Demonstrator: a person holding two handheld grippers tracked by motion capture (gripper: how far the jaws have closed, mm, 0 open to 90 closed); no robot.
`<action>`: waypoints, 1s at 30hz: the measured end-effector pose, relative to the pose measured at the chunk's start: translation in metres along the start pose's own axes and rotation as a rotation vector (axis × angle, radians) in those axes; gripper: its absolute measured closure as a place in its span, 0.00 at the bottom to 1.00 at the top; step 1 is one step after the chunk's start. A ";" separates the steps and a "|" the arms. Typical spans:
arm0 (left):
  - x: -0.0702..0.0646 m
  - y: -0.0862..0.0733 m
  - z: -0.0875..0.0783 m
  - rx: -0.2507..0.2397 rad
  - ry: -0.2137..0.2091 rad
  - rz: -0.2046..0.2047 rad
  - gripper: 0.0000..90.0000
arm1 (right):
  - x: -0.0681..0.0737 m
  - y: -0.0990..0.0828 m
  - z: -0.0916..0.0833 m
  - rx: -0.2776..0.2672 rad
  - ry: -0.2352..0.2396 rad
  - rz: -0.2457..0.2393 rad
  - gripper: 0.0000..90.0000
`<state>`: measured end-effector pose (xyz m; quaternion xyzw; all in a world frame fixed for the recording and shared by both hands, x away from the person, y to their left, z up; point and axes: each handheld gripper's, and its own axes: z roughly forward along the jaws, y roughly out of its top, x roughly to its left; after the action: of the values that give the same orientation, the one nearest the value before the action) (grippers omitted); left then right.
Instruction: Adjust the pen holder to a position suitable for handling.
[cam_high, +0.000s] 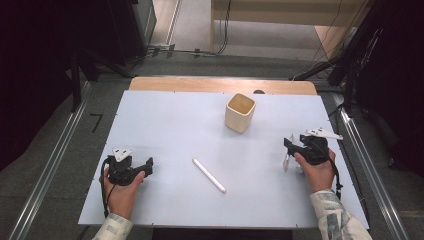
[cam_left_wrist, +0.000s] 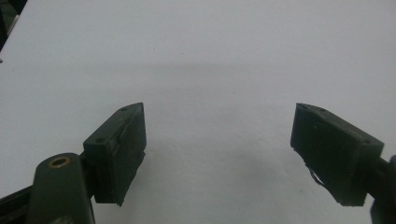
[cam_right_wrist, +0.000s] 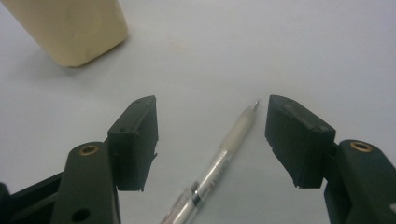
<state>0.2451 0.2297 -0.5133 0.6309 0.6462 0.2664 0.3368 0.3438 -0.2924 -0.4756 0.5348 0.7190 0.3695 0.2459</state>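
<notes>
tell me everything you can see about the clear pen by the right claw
The pen has a see-through barrel, a frosted grip section and a small metal tip, with a shiny band partway along. It looks like plastic. It lies flat on the white table, between the open jaws of the right claw, tip pointing away from the camera. Neither jaw touches it. In the high view it shows as a thin pale stick just left of that claw, near the table's right edge.
</notes>
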 end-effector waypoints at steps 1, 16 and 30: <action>0.000 0.000 0.000 0.000 -0.001 0.000 0.21 | 0.000 0.000 0.000 0.000 0.000 0.000 0.37; 0.000 0.000 0.000 0.001 -0.007 0.000 0.21 | 0.033 0.034 0.024 -0.029 0.035 -0.053 0.37; 0.000 0.000 0.001 0.001 -0.014 -0.005 0.21 | 0.053 0.060 0.043 -0.041 0.063 -0.087 0.38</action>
<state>0.2457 0.2300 -0.5135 0.6314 0.6455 0.2608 0.3415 0.3951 -0.2213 -0.4515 0.4861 0.7411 0.3899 0.2498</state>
